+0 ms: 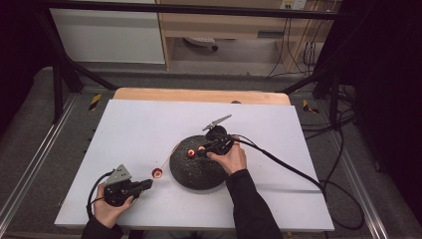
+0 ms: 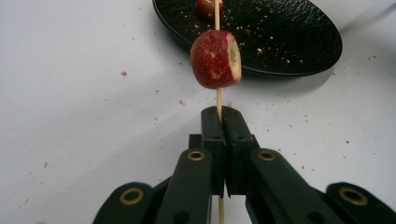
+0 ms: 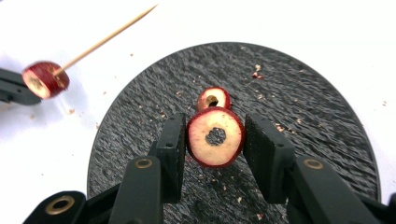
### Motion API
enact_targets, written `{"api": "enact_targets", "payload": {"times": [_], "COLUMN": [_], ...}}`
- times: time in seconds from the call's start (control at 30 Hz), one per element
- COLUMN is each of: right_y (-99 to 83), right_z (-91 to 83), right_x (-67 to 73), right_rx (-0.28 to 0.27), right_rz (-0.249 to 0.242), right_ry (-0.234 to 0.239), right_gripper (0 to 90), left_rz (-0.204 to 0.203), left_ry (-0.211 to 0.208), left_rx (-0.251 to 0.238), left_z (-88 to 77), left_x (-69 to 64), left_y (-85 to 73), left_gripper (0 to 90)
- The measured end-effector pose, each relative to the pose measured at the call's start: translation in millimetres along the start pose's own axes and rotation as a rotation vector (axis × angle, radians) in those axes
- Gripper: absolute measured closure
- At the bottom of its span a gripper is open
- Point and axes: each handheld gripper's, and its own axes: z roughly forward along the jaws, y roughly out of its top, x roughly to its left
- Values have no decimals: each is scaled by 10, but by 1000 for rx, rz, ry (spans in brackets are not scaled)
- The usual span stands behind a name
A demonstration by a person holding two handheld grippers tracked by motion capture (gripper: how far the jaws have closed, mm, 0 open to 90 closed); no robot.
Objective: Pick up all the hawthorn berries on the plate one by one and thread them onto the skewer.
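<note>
Hovering over the plate point(image 1: 191, 174), right gripper point(image 3: 215, 140) clamped on a fruit slice point(image 3: 215, 136) (left gripper point(image 2: 219, 114) pinching the skewer point(image 2: 218, 95))

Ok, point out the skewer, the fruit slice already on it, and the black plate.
skewer point(image 2: 217, 21): left gripper view, bare stick beyond the slice.
fruit slice point(image 2: 212, 58): left gripper view, red skin side.
black plate point(image 1: 191, 172): high view, bare near part.
</note>
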Motion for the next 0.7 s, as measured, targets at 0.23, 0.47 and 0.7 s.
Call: {"api": "enact_targets", "payload": {"times": [0.23,0.47,0.7], "right_y": [-193,-415,-608], "right_z": [-121,-207,-225], "right_x": [-21,-4,11], "right_rx": [-141,-316,-484], "right_rz": [74,171,234], "right_ry": [16,43,42], "right_gripper": [603,603,603], "left_rz": [6,13,20], "left_ry": [-5,-10,-19], "left_rx": [-1,1,1], "left_z": [3,9,13], "left_x": [-24,-54,-95], "left_y": [5,9,16], "left_gripper": [883,883,883]}}
